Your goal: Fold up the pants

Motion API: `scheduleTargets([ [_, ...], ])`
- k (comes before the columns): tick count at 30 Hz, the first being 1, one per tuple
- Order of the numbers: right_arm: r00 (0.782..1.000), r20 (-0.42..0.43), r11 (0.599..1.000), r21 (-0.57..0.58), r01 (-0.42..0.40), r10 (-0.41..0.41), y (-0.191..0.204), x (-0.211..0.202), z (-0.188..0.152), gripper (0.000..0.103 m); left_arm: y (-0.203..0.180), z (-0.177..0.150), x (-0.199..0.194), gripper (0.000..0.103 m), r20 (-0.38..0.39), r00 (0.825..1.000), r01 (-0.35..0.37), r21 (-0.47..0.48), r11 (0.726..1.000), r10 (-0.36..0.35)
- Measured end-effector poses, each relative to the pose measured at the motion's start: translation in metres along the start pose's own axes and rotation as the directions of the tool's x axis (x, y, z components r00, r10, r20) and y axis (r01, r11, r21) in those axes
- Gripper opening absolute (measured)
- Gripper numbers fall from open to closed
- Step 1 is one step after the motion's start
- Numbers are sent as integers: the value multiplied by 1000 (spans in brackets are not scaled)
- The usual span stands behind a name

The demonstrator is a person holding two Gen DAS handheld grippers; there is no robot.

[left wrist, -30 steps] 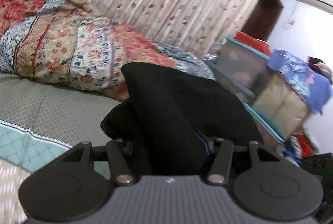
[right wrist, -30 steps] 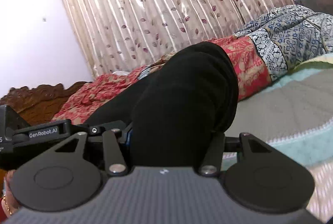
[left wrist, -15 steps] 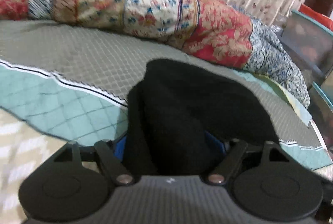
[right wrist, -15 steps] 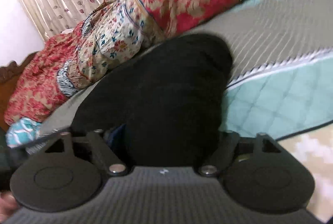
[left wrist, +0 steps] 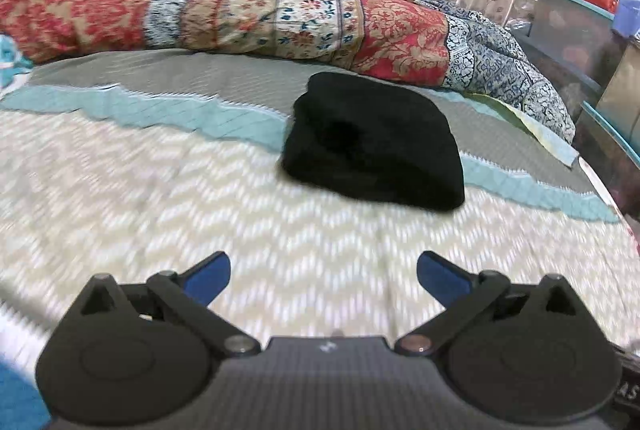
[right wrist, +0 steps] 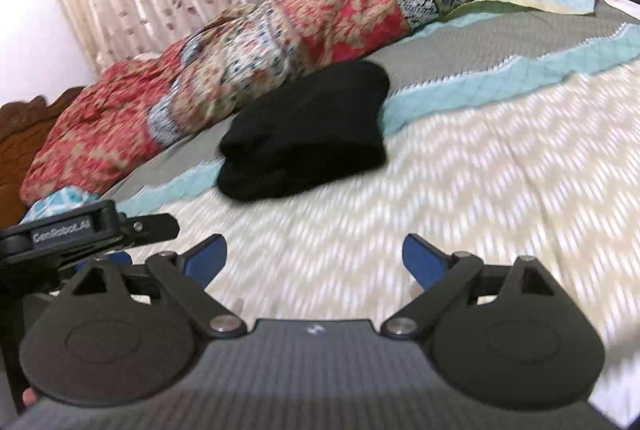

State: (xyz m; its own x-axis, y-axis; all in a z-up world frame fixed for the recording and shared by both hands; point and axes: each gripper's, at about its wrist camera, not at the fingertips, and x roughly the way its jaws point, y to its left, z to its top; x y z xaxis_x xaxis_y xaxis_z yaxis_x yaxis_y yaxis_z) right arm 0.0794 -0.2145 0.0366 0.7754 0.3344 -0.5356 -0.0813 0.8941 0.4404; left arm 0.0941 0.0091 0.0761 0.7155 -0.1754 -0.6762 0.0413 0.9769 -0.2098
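Letting go is what has just happened here: a second ago both of your grippers had the black pants bunched between their pads and lifted in front of the curtain, and now the pants [left wrist: 374,146] lie on the bed [left wrist: 160,198] as a compact folded bundle, well apart from both tools.

Your left gripper [left wrist: 323,272] has just been opening; its blue pads stand wide apart with only bedspread showing between them. In its view the bundle sits at about 12 o'clock, slightly toward 1, across the teal band where the zigzag cover meets the grey one.

Your right gripper [right wrist: 314,254] has likewise just been opening, its pads spread and nothing between them. From there the pants [right wrist: 308,134] lie at about 12 o'clock, with the patchwork quilt [right wrist: 280,26] heaped just behind them from 10 to 1 o'clock. The left tool's body pokes in at about 9 o'clock.

The bedspread is smeared with motion blur in both views, so you appear to be on the move, backing away from the bundle.

For the task, this reads as the folding essentially done: the bundle looks thick and layered, fairly square, with no leg trailing loose that you can see. Its far edge is hidden, so whether it needs a tidy-up cannot be told.
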Motion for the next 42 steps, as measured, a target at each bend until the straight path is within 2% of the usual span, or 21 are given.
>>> scheduleTargets([
  [2,1000,-14,1000,-4,-20,19,12,-15,-7,103,2,-13,-22,103,-5,1000,-16,-6,1000,16],
  [8,999,-26,998,-33,-49,48,40,-56,-34,103,3,-43,-71,103,4,999,-36,13,999,36],
  [13,999,-9,998,-55,-42,41,48,-83,-52,103,3,-63,-98,103,21,999,-36,5,999,36],
  [15,1000,6,999,-48,-13,13,48,-92,-58,103,0,-71,-108,103,41,998,-38,13,999,37],
  [18,998,27,998,-14,59,-58,45,-101,-63,103,-8,-78,-118,103,49,996,-79,38,996,77],
  [21,985,-1,985,-2,174,-174,46,-101,-66,103,-15,-82,-123,103,31,997,-70,75,995,68],
  [27,985,-28,985,30,172,-171,40,-105,-71,103,-26,-82,-117,103,-75,990,-109,119,987,118],
  [29,987,-26,987,15,160,-159,42,-105,-72,103,-28,-84,-118,103,-60,987,-138,144,980,147],
  [35,988,-22,988,8,152,-151,44,-106,-79,103,-35,-84,-132,103,96,968,-249,227,942,232],
  [38,989,-29,989,21,146,-146,40,-105,-79,103,-38,-83,-139,103,139,966,-244,215,946,217],
  [42,988,-48,988,47,147,-145,34,-102,-80,103,-37,-81,-140,103,141,972,-210,186,960,186],
])
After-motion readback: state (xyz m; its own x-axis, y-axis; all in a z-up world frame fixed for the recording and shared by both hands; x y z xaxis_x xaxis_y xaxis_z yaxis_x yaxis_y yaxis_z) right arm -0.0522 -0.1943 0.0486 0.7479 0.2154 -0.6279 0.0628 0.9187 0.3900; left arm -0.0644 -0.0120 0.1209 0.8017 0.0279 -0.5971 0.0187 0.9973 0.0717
